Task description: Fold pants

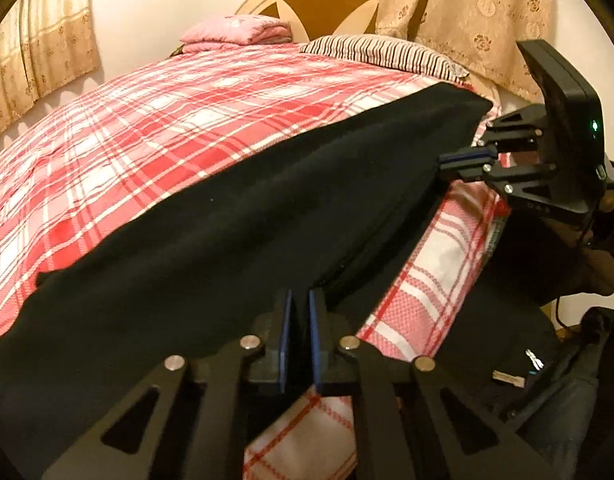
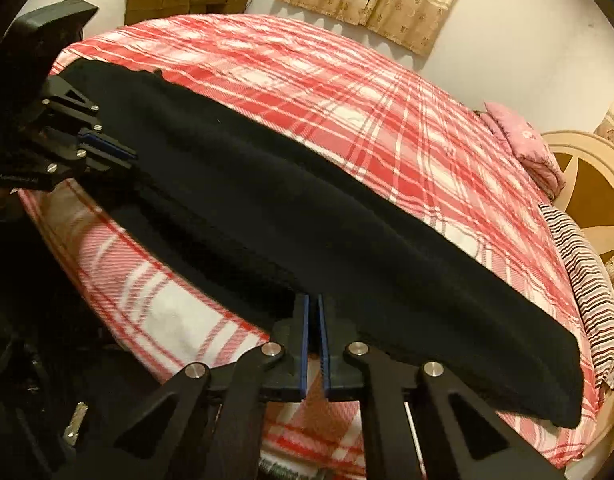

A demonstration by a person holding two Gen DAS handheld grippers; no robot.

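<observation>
Left wrist view: black pants [image 1: 235,216] stretched along bed [image 1: 155,112] edge, left claw [image 1: 301,312] and right claw [image 1: 447,166] both clamped on near hem (soft, limp cloth, likely light; best pinched at edges).

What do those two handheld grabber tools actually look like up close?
Each is matte black plastic: the left gripper and right gripper have angular linkage arms with triangular cut-outs, silver round pins, and flat fingers lined with blue pads. A boxy black housing carries a small green light.
</observation>
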